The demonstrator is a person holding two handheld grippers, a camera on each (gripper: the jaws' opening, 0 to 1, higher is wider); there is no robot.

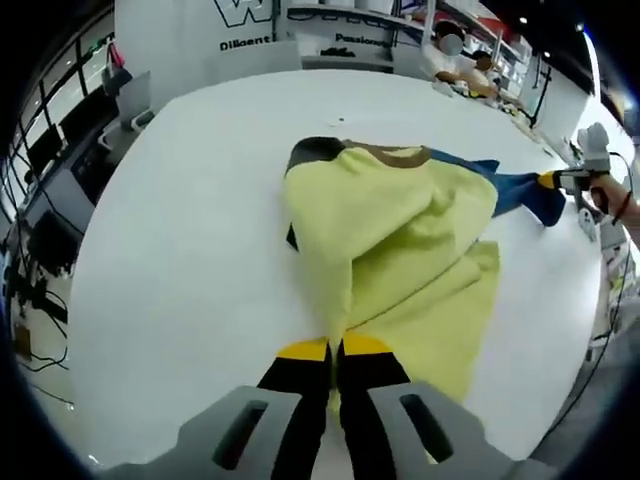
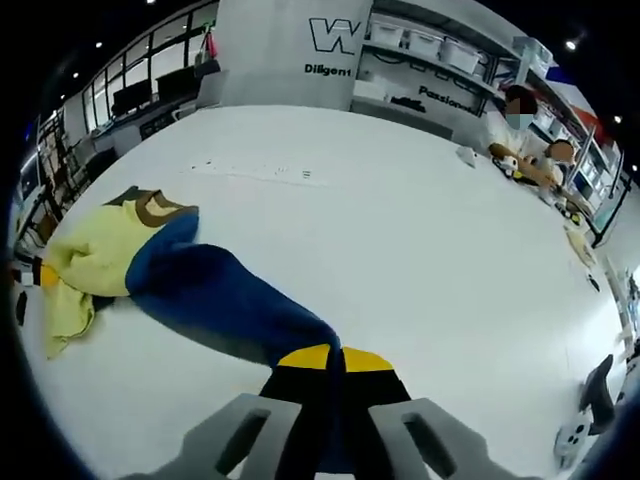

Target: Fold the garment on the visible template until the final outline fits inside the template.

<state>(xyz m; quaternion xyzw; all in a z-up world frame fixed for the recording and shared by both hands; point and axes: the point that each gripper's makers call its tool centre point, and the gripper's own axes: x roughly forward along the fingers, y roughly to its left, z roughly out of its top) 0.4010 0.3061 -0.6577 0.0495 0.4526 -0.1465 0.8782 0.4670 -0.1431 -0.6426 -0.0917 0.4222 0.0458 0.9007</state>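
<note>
A pale yellow garment (image 1: 400, 240) with a brown collar (image 1: 395, 153) and dark blue sleeves lies bunched on the white table (image 1: 190, 250). My left gripper (image 1: 335, 345) is shut on a lifted fold of the yellow cloth. One blue sleeve (image 1: 520, 190) stretches to the right, where my right gripper (image 1: 565, 181) pinches its end. In the right gripper view the blue sleeve (image 2: 220, 290) runs from the yellow body (image 2: 90, 250) to my right gripper (image 2: 335, 352), shut on its cuff. The left gripper (image 2: 45, 273) shows at the garment's far left.
The table's rounded edge (image 1: 100, 330) is close on the left, with desks and monitors (image 1: 50, 160) beyond. People (image 2: 525, 140) sit at a far bench under shelves of boxes (image 2: 440, 50). Small faint marks (image 2: 260, 172) lie on the table behind the garment.
</note>
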